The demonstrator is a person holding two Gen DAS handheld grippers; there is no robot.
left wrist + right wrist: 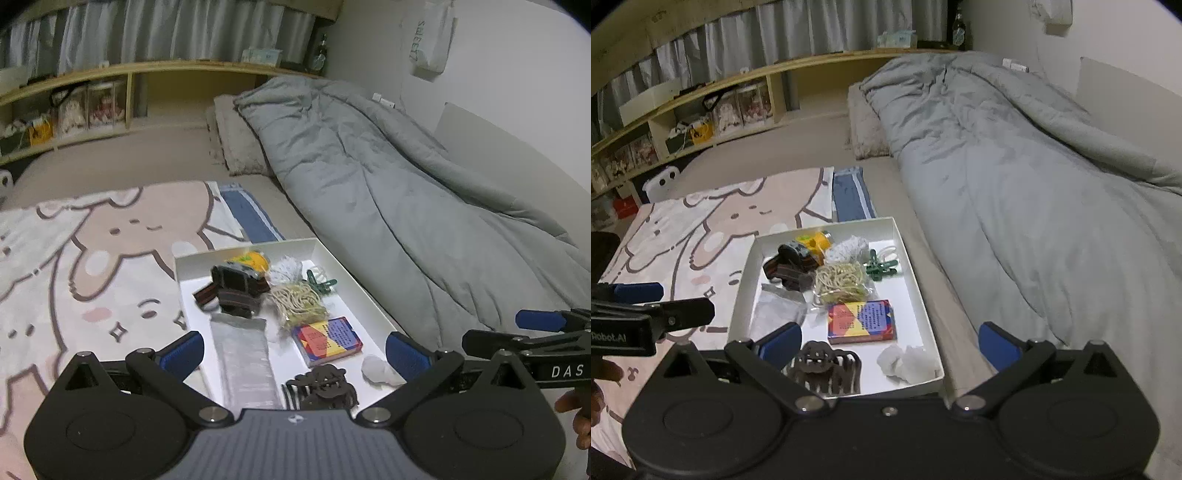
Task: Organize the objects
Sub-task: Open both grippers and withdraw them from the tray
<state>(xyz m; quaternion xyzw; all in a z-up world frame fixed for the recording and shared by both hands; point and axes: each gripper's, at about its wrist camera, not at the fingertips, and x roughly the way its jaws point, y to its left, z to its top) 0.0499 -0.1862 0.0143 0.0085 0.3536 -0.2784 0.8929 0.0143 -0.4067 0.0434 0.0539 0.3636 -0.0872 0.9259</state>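
White tray. Inside: card box patterned in red, yellow and blue; cream string bundle; green clips; dark brown hair claw; silver-grey pouch; yellow item. Blanket printed with pink-beige cartoon animals outlined in brown on white. Duvet plain grey. Gripper pads blue, bodies black. Shelf pale wood.

Two wrist cameras, side by side over a bed
Both look steeply down from close above; they share the white tray and grey duvet
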